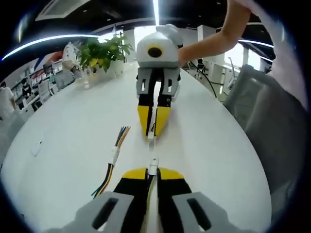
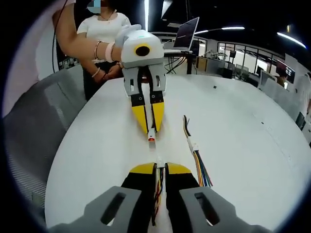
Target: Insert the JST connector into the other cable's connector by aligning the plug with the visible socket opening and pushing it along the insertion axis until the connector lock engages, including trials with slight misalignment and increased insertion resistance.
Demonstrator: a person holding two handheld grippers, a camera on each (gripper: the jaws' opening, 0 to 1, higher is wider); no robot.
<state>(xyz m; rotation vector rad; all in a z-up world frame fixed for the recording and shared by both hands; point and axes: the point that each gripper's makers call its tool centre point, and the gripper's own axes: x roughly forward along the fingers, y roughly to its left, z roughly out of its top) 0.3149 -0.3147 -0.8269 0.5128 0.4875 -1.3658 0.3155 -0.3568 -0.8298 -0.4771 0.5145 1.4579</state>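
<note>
On the white table (image 1: pixel 73 126), left gripper (image 1: pixel 152 171) clamps a white plug (image 1: pixel 153 166); at 12 o'clock, just apart, right gripper (image 1: pixel 152 127) clamps the socket (image 1: pixel 151 141). Spare cable (image 1: pixel 114 155) at 10 o'clock.

big white table (image 1: pixel 73 121) | green plant (image 1: pixel 104 51) at its far end | grey chair (image 2: pixel 36 126) beside it | long ceiling lights (image 1: pixel 156 10) above it
</note>
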